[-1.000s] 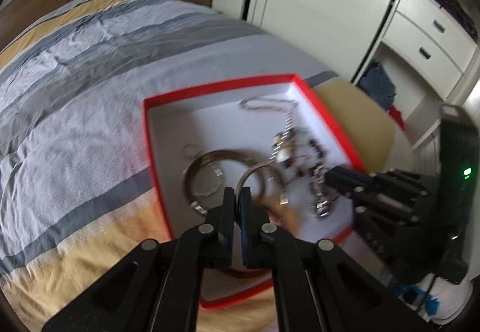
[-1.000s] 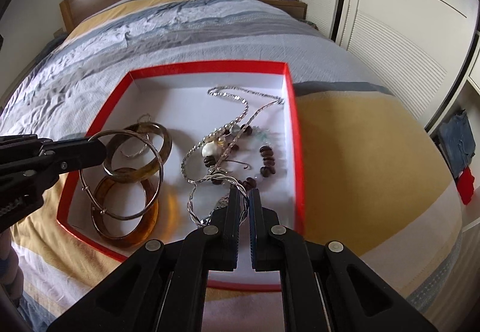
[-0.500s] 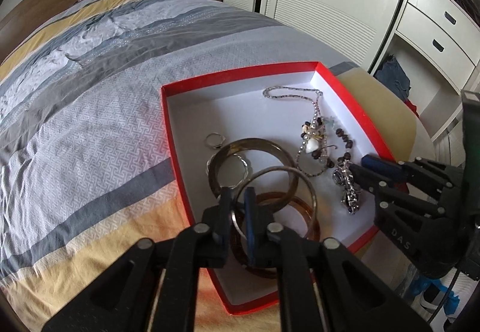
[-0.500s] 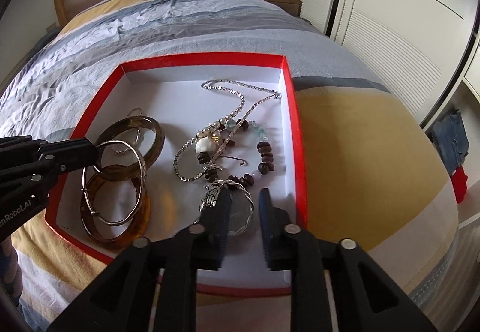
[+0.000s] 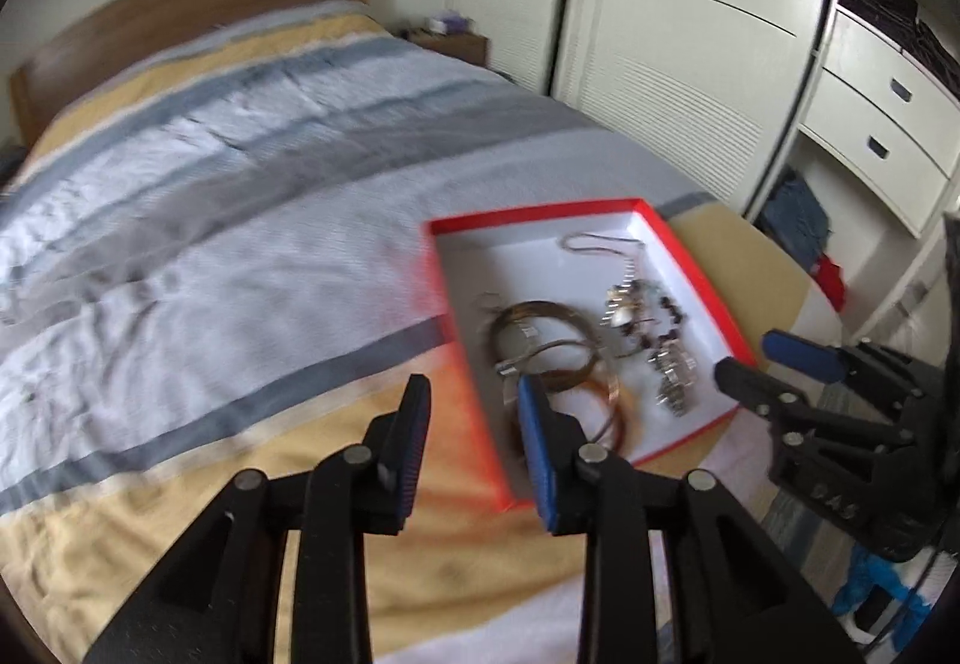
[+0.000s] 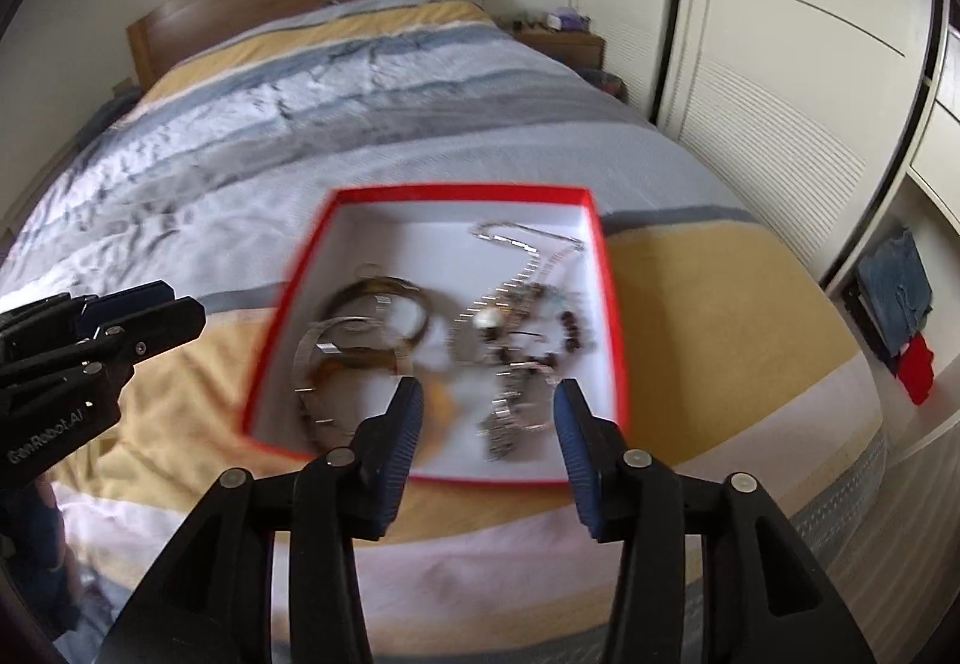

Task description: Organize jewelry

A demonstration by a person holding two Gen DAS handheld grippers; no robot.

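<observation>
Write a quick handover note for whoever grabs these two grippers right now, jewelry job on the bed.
Left gripper: jaws opening, nothing between them.
Right gripper: jaws opening, also empty.
Red box sits on the striped bedspread. Bangles lie in its left half, the tangled chains and beads in its right half.
Done: no jewelry visible on the bedspread; all seen pieces are inside the box.
Left: possibly untangling the chains; blur hides detail.

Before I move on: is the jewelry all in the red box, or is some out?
In: bangles and chains lie inside the red box; none shows on the bedspread.
</observation>
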